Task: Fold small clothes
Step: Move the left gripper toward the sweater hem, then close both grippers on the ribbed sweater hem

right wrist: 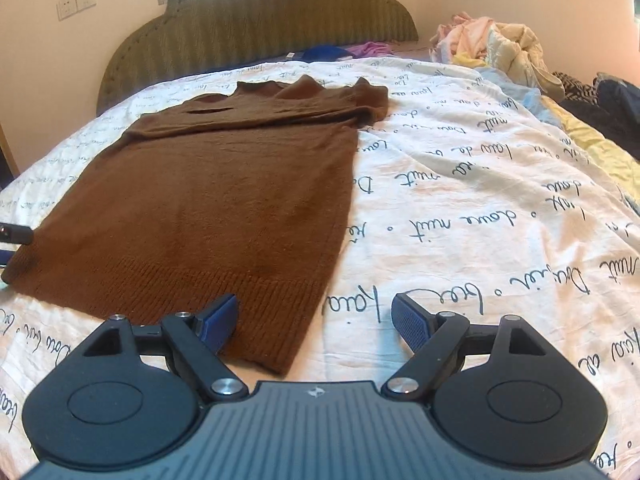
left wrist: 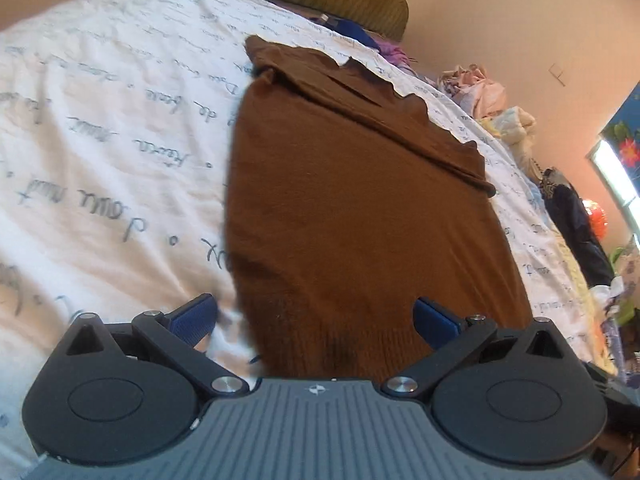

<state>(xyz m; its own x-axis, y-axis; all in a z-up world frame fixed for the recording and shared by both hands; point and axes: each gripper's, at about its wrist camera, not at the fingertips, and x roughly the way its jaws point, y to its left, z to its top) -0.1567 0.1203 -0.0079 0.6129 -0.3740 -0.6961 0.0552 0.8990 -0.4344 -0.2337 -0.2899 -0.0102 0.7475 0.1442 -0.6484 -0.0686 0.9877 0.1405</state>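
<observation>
A brown knit sweater (right wrist: 224, 200) lies flat on the bed with its sleeves folded across the chest and its ribbed hem nearest me. My right gripper (right wrist: 316, 316) is open, just above the hem's near right corner, holding nothing. In the left wrist view the sweater (left wrist: 360, 220) fills the middle. My left gripper (left wrist: 316, 318) is open over the hem's left part, holding nothing. A dark tip of the left gripper (right wrist: 16, 234) shows at the far left edge of the right wrist view.
The bed has a white sheet with handwriting print (right wrist: 480, 200) and an olive padded headboard (right wrist: 260, 20). A pile of loose clothes (right wrist: 492, 44) lies at the back right. Blue and purple garments (right wrist: 332, 53) lie by the headboard. Dark clothes (right wrist: 608, 104) sit at the right edge.
</observation>
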